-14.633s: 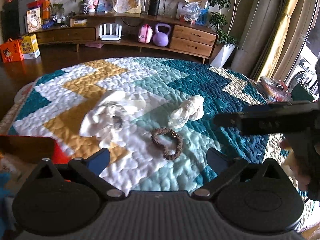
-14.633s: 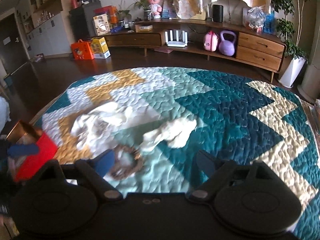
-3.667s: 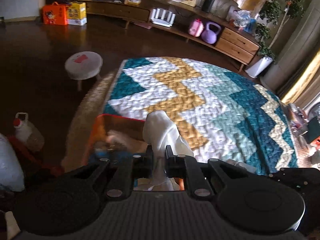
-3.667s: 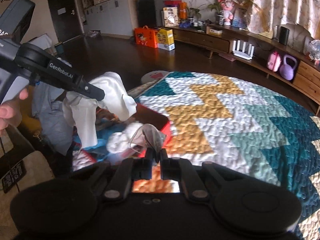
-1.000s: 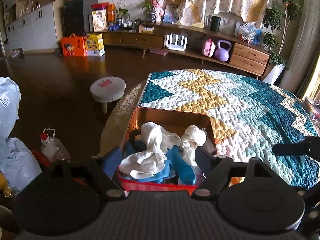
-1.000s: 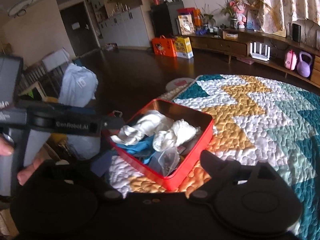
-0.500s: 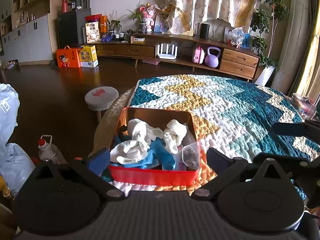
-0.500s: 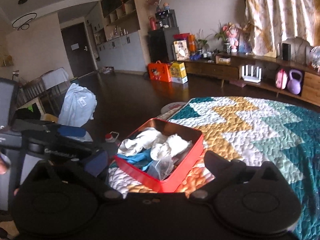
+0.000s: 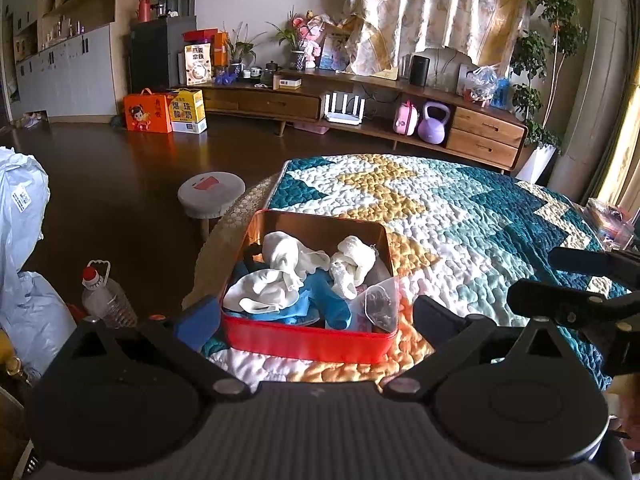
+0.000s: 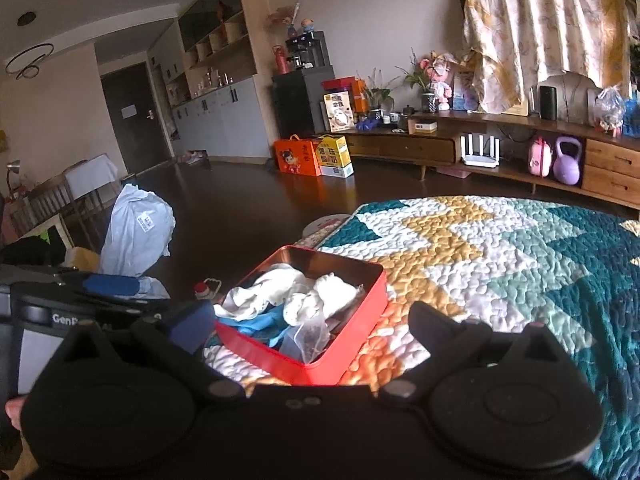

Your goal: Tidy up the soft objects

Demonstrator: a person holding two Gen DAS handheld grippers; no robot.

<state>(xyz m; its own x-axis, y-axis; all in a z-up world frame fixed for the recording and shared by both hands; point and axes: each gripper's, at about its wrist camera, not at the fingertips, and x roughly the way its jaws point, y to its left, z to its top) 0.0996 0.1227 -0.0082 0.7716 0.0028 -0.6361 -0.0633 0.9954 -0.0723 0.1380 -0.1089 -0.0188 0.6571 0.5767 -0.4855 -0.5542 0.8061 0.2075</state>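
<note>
Soft cloths (image 9: 280, 276) — light, limp, we judge best pinched at a raised fold — lie heaped with a clear bag (image 9: 378, 304) in the red tin (image 9: 308, 340) at the quilt's (image 9: 460, 232) 7 o'clock edge — our left gripper (image 9: 308, 316) and right gripper (image 10: 308, 320) both gape empty.

Showing in view: one red tin (image 9: 308, 343) sitting on one quilted mat (image 9: 460, 216) and holding two white cloths (image 9: 288, 268), one blue cloth (image 9: 320, 304) and one clear pouch (image 9: 378, 304); one stool (image 9: 211, 194) and one plastic bottle (image 9: 105, 300) standing beside.
</note>
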